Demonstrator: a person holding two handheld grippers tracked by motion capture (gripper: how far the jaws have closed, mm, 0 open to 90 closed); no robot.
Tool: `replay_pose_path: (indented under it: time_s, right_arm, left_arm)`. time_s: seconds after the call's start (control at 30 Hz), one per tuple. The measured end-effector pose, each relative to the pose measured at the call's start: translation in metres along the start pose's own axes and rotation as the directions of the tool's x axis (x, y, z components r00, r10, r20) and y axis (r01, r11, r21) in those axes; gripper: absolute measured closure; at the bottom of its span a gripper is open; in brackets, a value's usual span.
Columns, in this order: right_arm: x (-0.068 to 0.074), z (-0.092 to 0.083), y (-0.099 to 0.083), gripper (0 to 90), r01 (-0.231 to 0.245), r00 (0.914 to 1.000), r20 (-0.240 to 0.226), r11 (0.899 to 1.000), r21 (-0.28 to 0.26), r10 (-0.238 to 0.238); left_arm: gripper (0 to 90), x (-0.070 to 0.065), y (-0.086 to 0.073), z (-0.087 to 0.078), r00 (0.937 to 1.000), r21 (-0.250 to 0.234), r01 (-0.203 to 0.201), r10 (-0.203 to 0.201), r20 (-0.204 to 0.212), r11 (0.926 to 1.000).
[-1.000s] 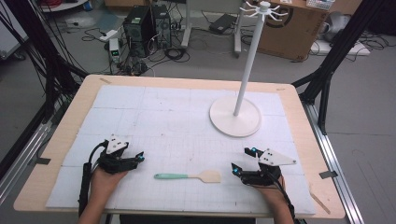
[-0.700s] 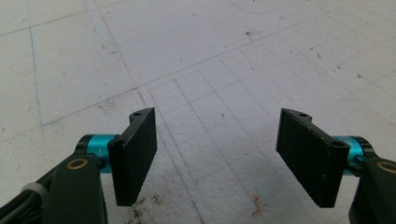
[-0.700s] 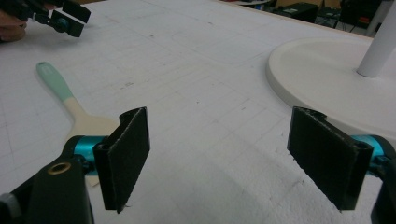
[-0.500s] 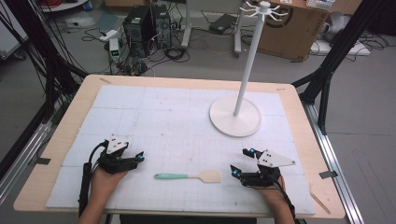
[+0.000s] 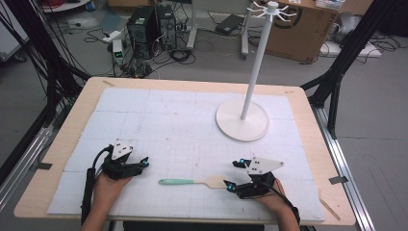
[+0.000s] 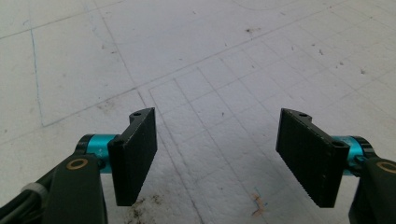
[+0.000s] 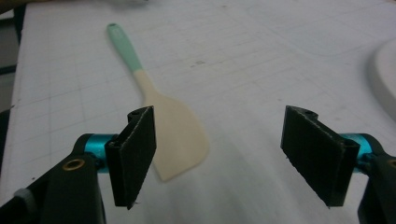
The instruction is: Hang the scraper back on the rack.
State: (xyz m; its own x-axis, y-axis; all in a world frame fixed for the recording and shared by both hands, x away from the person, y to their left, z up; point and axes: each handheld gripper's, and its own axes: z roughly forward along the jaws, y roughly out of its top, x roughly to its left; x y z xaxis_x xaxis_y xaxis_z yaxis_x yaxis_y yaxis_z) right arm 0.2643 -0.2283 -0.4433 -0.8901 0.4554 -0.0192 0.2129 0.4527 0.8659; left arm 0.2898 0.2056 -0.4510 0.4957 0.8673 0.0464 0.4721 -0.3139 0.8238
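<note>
A spatula with a teal handle and a cream blade lies flat near the table's front edge, its blade pointing right. In the right gripper view the spatula lies just ahead, its blade tip reaching between the jaws beside the left jaw. My right gripper is open, low over the mat, right of the blade. My left gripper is open at the front left, with bare mat between its jaws. A white hook stand rises at the back right.
A white gridded foam mat covers the wooden table. The stand's round base edge shows at the right of the right gripper view. Black frame legs, cables, computers and a cardboard box stand on the floor beyond the table.
My right gripper has edged slightly left toward the spatula's blade. The left gripper and the spatula have stayed put.
</note>
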Motion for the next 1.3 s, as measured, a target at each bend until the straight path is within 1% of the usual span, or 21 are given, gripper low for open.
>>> replay_pose_path:
  time_s: [0.17, 0.33, 0.43, 0.53, 0.6, 0.63, 0.7, 0.77, 0.83, 0.9, 0.97, 1.13, 1.3]
  right_arm:
    - [0.010, 0.016, 0.014, 29.2, 0.047, 0.9975, -0.055, 0.999, 0.025, -0.045]
    - [0.016, 0.031, 0.020, 31.0, 0.086, 0.9919, -0.100, 0.993, 0.079, -0.078]
    - [0.018, 0.035, 0.021, 31.8, 0.095, 0.9882, -0.130, 0.991, 0.098, -0.082]
    - [0.017, 0.038, 0.022, 31.8, 0.099, 0.9861, -0.143, 0.989, 0.106, -0.084]
    - [0.016, 0.039, 0.022, 31.8, 0.093, 0.9853, -0.153, 0.989, 0.111, -0.075]
    - [0.015, 0.040, 0.022, 31.8, 0.101, 0.9841, -0.158, 0.988, 0.114, -0.082]
    - [0.016, 0.041, 0.023, 31.8, 0.105, 0.9812, -0.175, 0.987, 0.124, -0.082]
    - [0.016, 0.041, 0.024, 31.8, 0.118, 0.9797, -0.177, 0.985, 0.127, -0.094]
    - [0.016, 0.041, 0.027, 31.5, 0.116, 0.9816, -0.167, 0.984, 0.135, -0.093]
    - [0.016, 0.042, 0.030, 31.2, 0.120, 0.9824, -0.158, 0.984, 0.132, -0.099]
    - [0.017, 0.044, 0.033, 31.2, 0.127, 0.9819, -0.158, 0.982, 0.137, -0.104]
    - [0.022, 0.054, 0.037, 31.4, 0.139, 0.9785, -0.174, 0.977, 0.163, -0.110]
    - [0.025, 0.065, 0.037, 33.5, 0.155, 0.9737, -0.194, 0.972, 0.180, -0.119]
  left_arm:
    - [29.6, 0.000, 0.000, 0.000, 1.0000, 0.001, -0.002, 0.002, 0.000, 1.0000]
    - [29.6, 0.000, 0.000, 0.000, 1.0000, -0.001, 0.001, -0.001, 0.001, 1.0000]
    - [29.6, 0.000, 0.000, 0.000, 1.0000, 0.001, -0.001, 0.001, 0.001, 1.0000]
    - [29.6, 0.000, 0.000, 0.000, 1.0000, 0.004, -0.001, 0.001, 0.000, 1.0000]
    - [29.6, 0.000, 0.000, 0.000, 1.0000, 0.004, -0.002, 0.002, 0.000, 1.0000]
    - [29.6, 0.000, 0.000, 0.000, 1.0000, 0.005, -0.002, 0.002, 0.000, 1.0000]
    - [29.6, 0.000, 0.000, 0.000, 1.0000, 0.005, -0.003, 0.003, -0.001, 1.0000]
    - [29.6, 0.000, 0.000, 0.001, 1.0000, 0.004, 0.000, 0.000, 0.001, 1.0000]
    - [29.7, 0.000, 0.000, 0.001, 1.0000, 0.006, -0.003, 0.003, -0.001, 1.0000]
    - [29.6, 0.000, 0.000, 0.001, 1.0000, 0.006, -0.003, 0.003, -0.001, 1.0000]
    - [29.7, 0.000, 0.000, 0.001, 1.0000, 0.007, -0.003, 0.003, -0.001, 1.0000]
    - [29.7, 0.000, 0.000, 0.001, 1.0000, 0.007, -0.003, 0.003, -0.001, 1.0000]
    - [29.7, 0.000, 0.000, 0.001, 1.0000, 0.006, -0.001, 0.001, 0.000, 1.0000]
